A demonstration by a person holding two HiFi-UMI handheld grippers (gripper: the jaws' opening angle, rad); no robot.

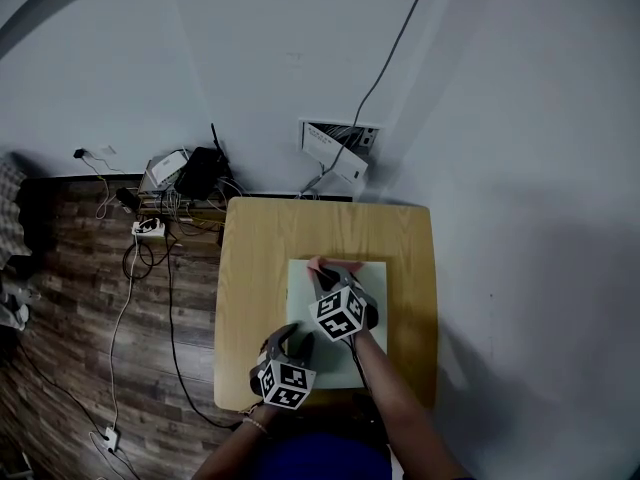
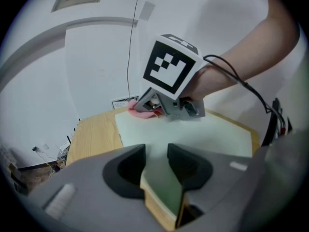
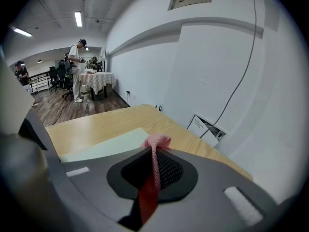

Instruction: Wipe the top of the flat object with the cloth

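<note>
Left gripper (image 2: 156, 153) is clamped on the near corner of the pale green board (image 1: 368, 280). Right gripper (image 1: 326, 274) is pinching a pink cloth (image 3: 157, 141) that's resting on the board's far end.

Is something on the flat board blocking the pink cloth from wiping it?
No, nothing visible. The right gripper pinches the pink cloth at the far edge of the board; the left gripper grips only a near corner.
</note>
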